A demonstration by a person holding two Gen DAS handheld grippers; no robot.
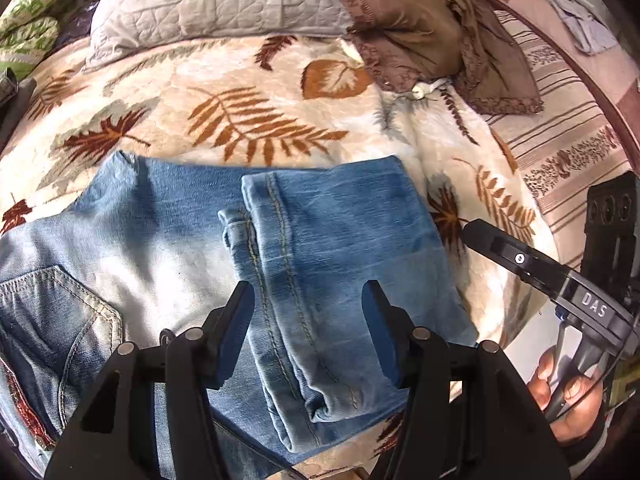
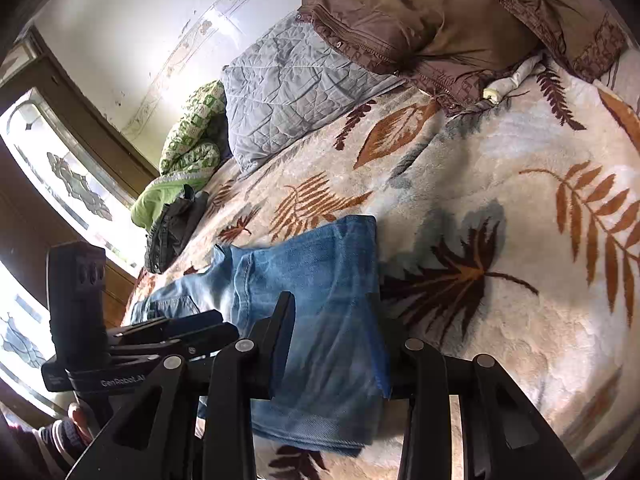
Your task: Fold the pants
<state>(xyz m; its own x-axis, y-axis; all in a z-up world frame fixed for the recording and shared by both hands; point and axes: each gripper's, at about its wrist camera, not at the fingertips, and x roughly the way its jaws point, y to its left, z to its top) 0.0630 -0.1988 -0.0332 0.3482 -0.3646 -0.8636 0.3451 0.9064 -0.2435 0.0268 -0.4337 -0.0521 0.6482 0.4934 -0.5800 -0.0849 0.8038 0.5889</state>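
Light blue jeans [image 1: 168, 248] lie folded on the leaf-patterned blanket [image 1: 248, 76], the legs doubled over the seat, a back pocket at the left. My left gripper [image 1: 308, 296] is open just above the folded leg part, holding nothing. My right gripper [image 2: 334, 312] is open over the right edge of the jeans [image 2: 320, 280], empty. The right gripper's fingers [image 1: 500, 246] show at the right of the left wrist view, beside the jeans. The left gripper's fingers [image 2: 180, 330] show at the left of the right wrist view.
A grey quilted pillow [image 1: 208, 0] and a brown garment [image 1: 432, 28] lie at the far side of the bed. A green patterned quilt [image 2: 192, 132] and dark folded clothes [image 2: 172, 232] sit at the far left. A striped sheet [image 1: 560, 152] covers the bed's right edge.
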